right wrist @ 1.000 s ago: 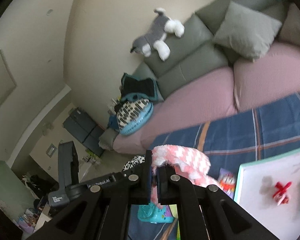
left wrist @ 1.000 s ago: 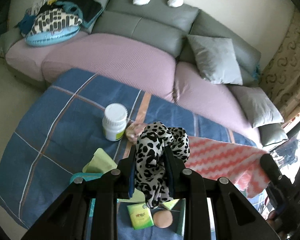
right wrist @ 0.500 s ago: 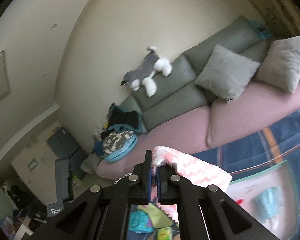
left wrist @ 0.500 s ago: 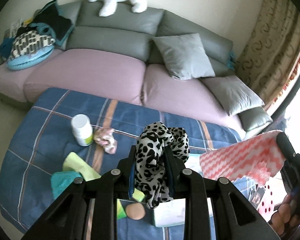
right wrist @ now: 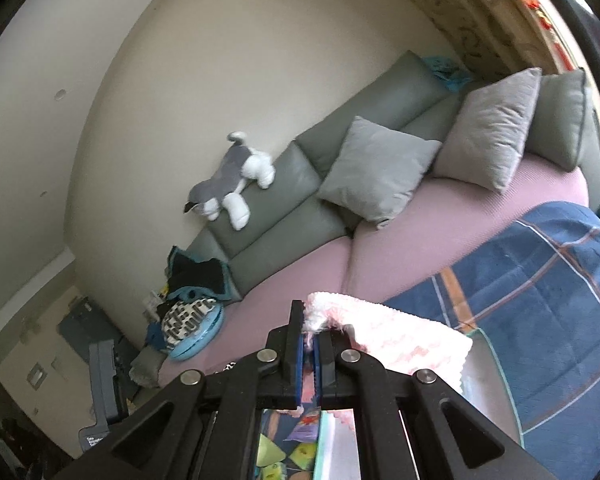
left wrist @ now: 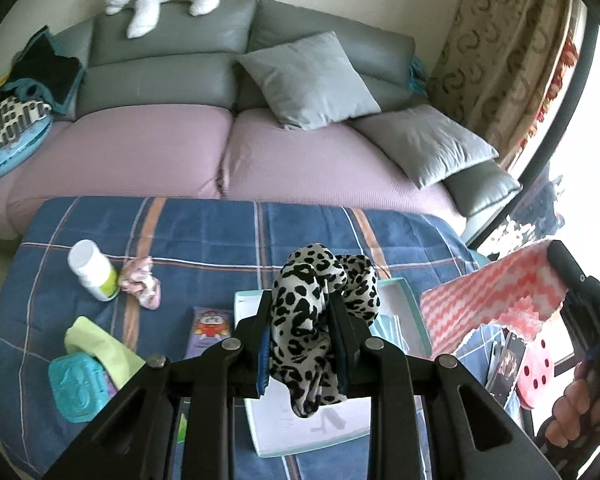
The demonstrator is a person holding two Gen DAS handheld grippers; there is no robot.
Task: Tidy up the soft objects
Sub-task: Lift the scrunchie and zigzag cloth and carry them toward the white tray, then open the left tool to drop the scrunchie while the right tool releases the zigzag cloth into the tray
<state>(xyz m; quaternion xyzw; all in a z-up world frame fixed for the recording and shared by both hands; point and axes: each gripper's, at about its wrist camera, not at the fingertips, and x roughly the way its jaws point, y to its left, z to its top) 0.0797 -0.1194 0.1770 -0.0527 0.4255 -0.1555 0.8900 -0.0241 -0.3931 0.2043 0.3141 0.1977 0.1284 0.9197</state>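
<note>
Left wrist view — white bottle (left wrist: 93,270), pink scrunchie (left wrist: 140,282), teal-rimmed tray (left wrist: 414,312) on plaid blanket (left wrist: 204,236).

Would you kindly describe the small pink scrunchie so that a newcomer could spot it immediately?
Find the blue plaid blanket in front of the sofa. Toward its left side stands a white bottle, and the pink scrunchie lies crumpled against the bottle's right. It is the only small pink ruffled fabric lying there.

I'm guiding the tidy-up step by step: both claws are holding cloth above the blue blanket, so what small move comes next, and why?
Probably carry both cloths toward one drop spot. The left claw is shut on the leopard-print cloth, the right claw on the pink zigzag cloth, and both hang clear of the blue blanket. Where they belong isn't shown.
</note>
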